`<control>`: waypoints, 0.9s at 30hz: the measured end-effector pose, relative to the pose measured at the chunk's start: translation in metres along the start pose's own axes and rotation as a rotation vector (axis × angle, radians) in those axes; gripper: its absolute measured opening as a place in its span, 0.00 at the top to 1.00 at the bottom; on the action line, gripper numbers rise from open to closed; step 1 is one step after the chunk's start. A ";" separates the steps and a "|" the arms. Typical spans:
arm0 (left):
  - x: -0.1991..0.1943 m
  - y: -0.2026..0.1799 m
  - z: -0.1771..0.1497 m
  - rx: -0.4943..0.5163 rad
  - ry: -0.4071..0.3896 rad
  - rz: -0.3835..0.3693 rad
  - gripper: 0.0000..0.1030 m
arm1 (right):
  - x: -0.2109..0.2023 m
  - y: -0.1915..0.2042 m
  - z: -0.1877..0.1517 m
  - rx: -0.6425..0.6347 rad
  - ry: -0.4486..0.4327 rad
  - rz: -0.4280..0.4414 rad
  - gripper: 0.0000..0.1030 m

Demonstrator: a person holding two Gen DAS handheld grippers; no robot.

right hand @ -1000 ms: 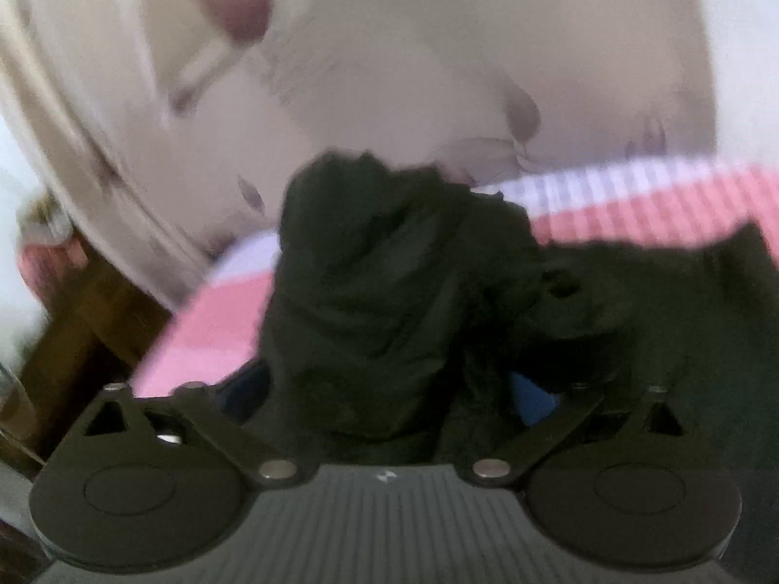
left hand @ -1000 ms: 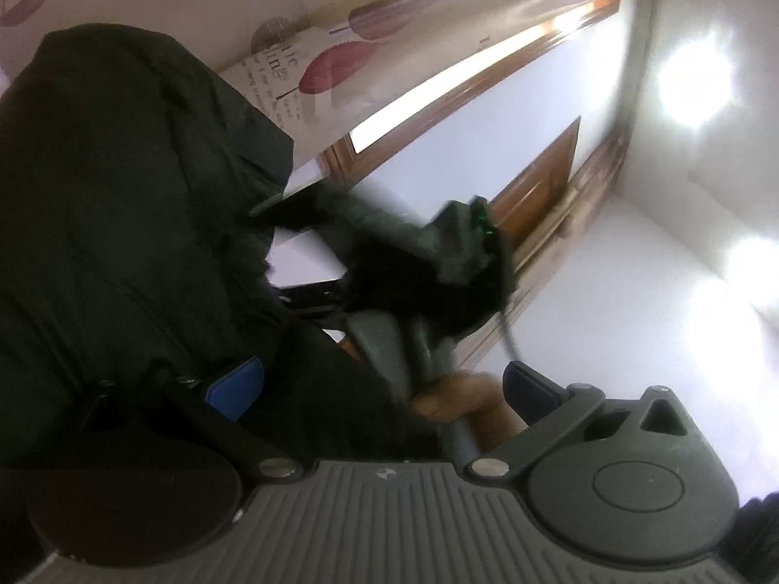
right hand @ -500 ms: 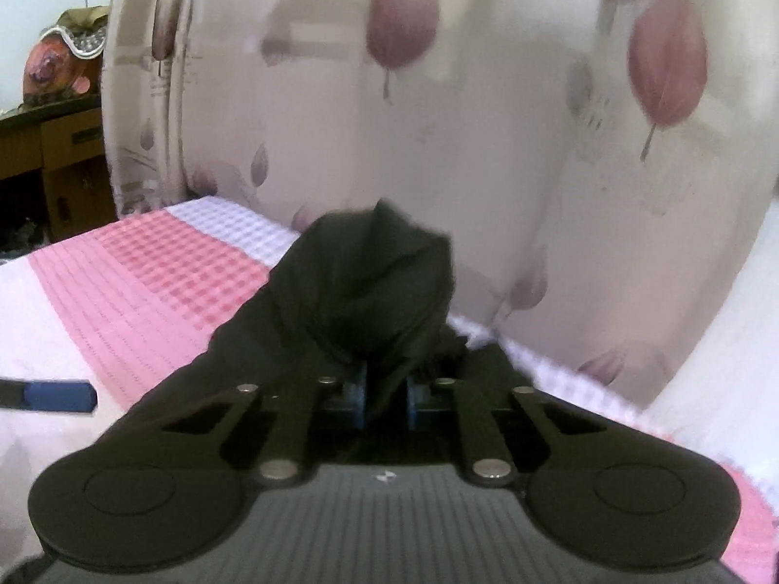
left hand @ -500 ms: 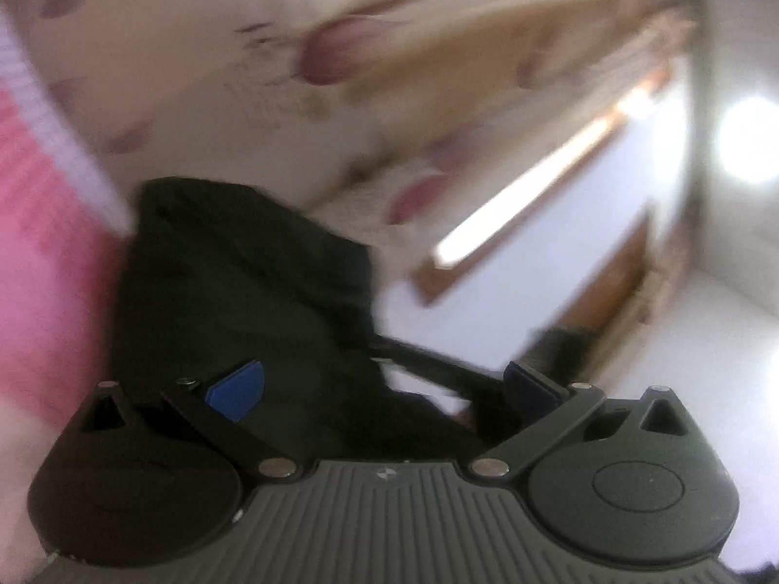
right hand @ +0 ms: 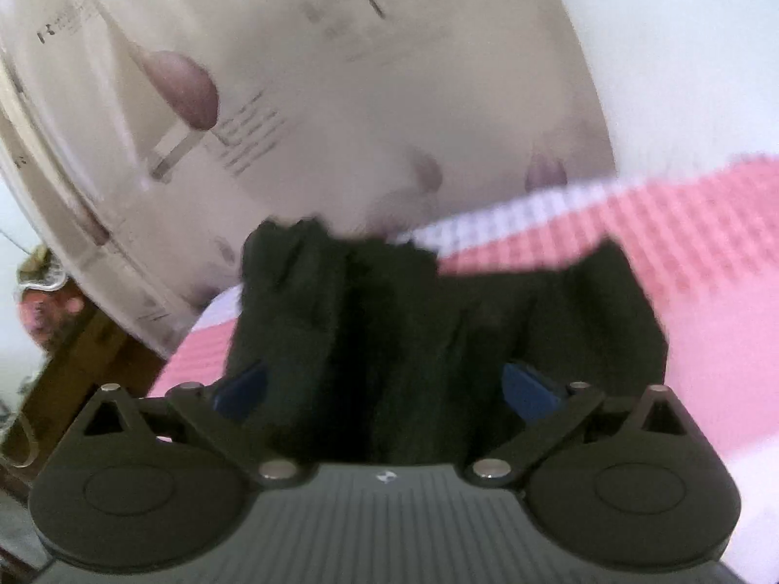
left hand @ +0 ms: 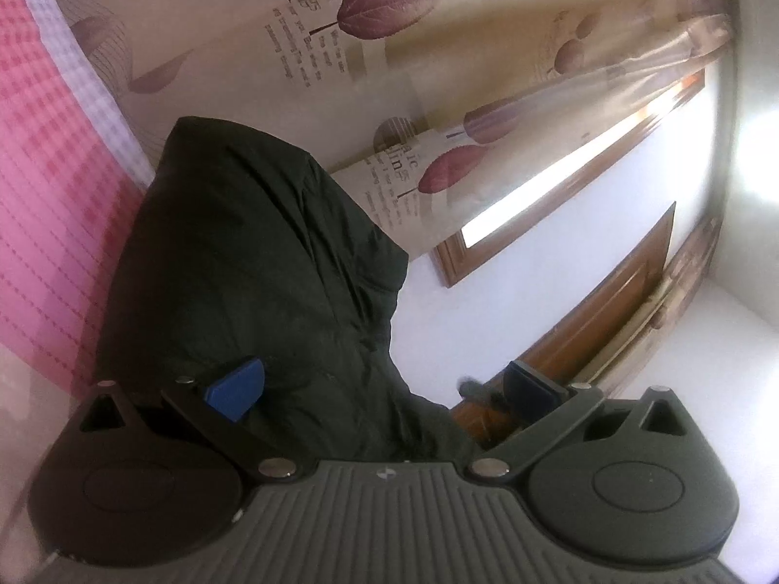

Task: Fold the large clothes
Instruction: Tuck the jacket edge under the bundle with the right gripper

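Apparently mid-fold: the right gripper jaws are opening, the dark garment bunched between them on the bed; left gripper jaws apart, cloth between. Next, regrasp an edge.

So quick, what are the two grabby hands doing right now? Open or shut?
Left gripper: open, dark garment lies between the pads, not pinched.
Right gripper: jaws opening wide, the garment between them, not gripped.
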State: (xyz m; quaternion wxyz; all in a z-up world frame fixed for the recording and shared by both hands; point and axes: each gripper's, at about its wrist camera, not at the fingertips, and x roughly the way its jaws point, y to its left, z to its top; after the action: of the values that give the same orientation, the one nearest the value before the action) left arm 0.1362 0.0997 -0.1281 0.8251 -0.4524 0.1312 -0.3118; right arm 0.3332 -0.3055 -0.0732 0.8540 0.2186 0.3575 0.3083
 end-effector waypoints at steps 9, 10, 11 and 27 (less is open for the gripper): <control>0.003 -0.003 -0.006 0.038 0.025 -0.004 0.00 | 0.058 0.093 -0.027 -0.309 0.098 -0.077 0.19; 0.002 -0.002 -0.004 0.026 0.019 -0.001 0.00 | 0.067 0.099 -0.026 -0.375 0.097 -0.137 0.58; 0.001 -0.001 -0.002 0.010 0.025 -0.006 0.00 | 0.075 0.100 -0.022 -0.421 0.103 -0.152 0.58; 0.028 -0.039 0.004 0.081 0.116 0.003 0.00 | -0.009 -0.021 -0.012 -0.275 -0.105 -0.230 0.71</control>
State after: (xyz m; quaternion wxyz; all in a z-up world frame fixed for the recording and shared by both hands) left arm 0.1442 0.0693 -0.0919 0.8343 -0.3994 0.1667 -0.3415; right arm 0.3273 -0.3247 -0.0893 0.9230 0.0732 0.2896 0.2425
